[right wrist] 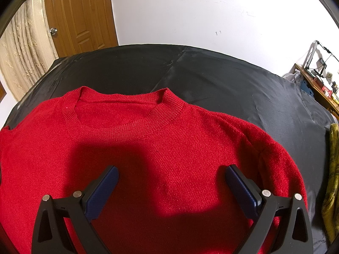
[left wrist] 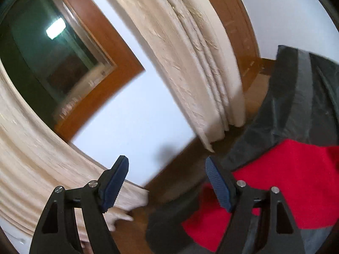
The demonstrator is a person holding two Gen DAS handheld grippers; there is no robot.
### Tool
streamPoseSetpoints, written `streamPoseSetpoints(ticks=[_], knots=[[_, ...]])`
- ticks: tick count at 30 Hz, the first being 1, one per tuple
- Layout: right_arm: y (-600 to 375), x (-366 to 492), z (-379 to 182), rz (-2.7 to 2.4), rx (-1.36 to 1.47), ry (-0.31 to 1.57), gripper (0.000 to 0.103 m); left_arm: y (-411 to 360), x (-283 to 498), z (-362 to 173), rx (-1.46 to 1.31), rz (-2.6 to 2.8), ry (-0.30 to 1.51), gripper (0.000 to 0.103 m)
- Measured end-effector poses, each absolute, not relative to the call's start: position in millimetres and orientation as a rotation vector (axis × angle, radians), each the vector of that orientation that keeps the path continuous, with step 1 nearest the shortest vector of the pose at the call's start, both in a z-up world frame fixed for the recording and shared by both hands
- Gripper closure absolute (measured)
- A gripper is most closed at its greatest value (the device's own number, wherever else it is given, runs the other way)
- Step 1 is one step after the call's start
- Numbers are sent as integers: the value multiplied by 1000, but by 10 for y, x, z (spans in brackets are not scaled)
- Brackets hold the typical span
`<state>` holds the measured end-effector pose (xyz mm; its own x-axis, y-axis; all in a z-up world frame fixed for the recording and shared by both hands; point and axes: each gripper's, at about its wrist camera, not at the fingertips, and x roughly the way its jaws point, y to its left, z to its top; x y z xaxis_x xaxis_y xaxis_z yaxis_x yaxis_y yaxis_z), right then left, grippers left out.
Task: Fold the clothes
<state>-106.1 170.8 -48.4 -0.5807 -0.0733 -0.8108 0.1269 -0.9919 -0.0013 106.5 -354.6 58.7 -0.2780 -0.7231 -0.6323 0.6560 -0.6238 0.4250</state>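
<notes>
A red knit sweater (right wrist: 169, 148) lies flat on a black sheet (right wrist: 211, 74), its round collar toward the far side. My right gripper (right wrist: 170, 171) hangs over the sweater's chest, open, with nothing between its blue pads. In the left wrist view the picture is tilted and blurred. There my left gripper (left wrist: 167, 165) is open and empty, off the sheet's left edge and aimed toward the wall and floor. The red sweater (left wrist: 286, 180) shows at the lower right of that view on the black sheet (left wrist: 296, 97).
Cream curtains (left wrist: 190, 53) hang beside a wooden window frame (left wrist: 101, 33) and a white wall (left wrist: 131, 114). A wooden door (right wrist: 80, 12) stands at the far left. At the right are a cluttered wooden table (right wrist: 317, 84) and a yellow-green cloth (right wrist: 332, 169).
</notes>
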Motion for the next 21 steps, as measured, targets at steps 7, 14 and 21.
streamPoseSetpoints(ticks=[7, 14, 21], knots=[[1707, -1047, -477, -2695, 1378, 90, 0, -2823, 769, 433, 1157, -2307, -61, 22], [1715, -1043, -475, -2691, 1377, 95, 0, -2306, 249, 61, 1302, -2299, -273, 21], [1752, -1037, -473, -2695, 1382, 104, 0, -2743, 576, -11, 1243, -2188, -214, 11]])
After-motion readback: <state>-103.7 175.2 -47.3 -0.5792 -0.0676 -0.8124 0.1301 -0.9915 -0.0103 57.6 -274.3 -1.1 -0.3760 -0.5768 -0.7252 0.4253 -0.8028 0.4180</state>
